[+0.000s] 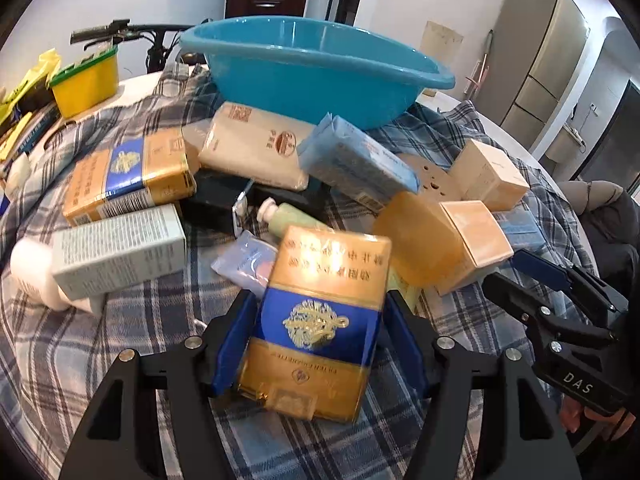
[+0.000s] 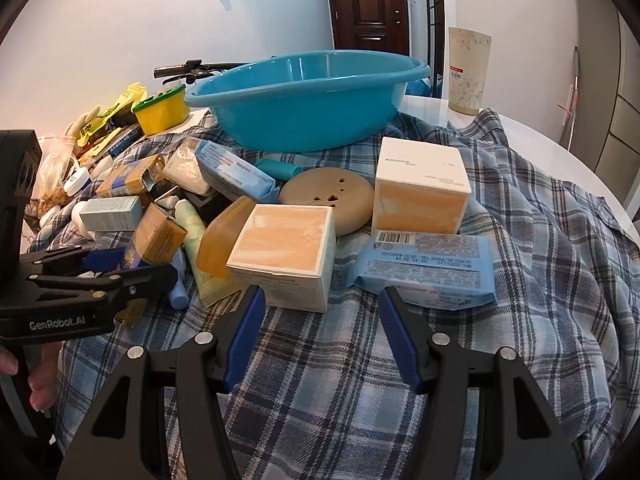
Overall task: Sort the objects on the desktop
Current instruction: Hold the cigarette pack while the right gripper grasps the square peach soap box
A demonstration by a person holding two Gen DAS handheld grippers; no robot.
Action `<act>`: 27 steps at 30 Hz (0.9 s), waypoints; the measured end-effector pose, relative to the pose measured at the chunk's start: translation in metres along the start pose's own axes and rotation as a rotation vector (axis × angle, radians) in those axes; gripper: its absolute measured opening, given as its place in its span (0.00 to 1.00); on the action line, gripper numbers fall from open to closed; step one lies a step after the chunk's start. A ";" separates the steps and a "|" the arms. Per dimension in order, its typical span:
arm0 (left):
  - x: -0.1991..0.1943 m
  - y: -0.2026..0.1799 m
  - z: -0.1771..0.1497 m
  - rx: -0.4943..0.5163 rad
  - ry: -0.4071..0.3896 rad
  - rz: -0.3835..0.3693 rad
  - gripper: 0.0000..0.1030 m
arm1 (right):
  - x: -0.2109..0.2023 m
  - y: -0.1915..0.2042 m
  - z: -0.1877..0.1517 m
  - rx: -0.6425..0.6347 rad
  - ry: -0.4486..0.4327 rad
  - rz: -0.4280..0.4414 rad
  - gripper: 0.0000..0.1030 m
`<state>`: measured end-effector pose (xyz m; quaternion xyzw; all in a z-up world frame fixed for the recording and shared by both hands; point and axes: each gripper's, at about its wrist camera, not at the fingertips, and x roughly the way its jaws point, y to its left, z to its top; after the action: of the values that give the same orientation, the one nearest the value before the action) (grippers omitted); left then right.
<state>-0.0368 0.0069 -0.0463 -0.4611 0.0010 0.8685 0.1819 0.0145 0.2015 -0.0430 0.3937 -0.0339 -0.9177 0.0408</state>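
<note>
A gold and blue pack (image 1: 316,320) stands tilted between the blue pads of my left gripper (image 1: 320,296), which is shut on its two sides. The right wrist view shows that same pack (image 2: 158,236) in the left gripper (image 2: 148,264) above the pile. My right gripper (image 2: 320,294) is open over the plaid cloth (image 2: 360,380) with nothing between its fingers. A peach-topped box (image 2: 284,248) and a blue wipes pack (image 2: 428,268) lie just beyond its fingertips. The blue basin (image 1: 312,80) sits at the back of the table.
The pile holds a second gold pack (image 1: 128,176), a white box (image 1: 120,248), an amber soap bar (image 2: 224,240), a green tube (image 2: 192,232), a tan round disc (image 2: 332,200) and another peach box (image 2: 420,196). A yellow container (image 1: 86,84) stands at the far left.
</note>
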 end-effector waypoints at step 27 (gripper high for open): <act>-0.009 0.007 -0.004 -0.038 -0.090 0.112 0.61 | 0.019 0.020 0.019 0.020 0.013 -0.017 0.63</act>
<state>-0.0315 -0.0025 -0.0427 -0.4241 0.0021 0.8971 0.1241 -0.0112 0.1800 -0.0415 0.4004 -0.0393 -0.9150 0.0293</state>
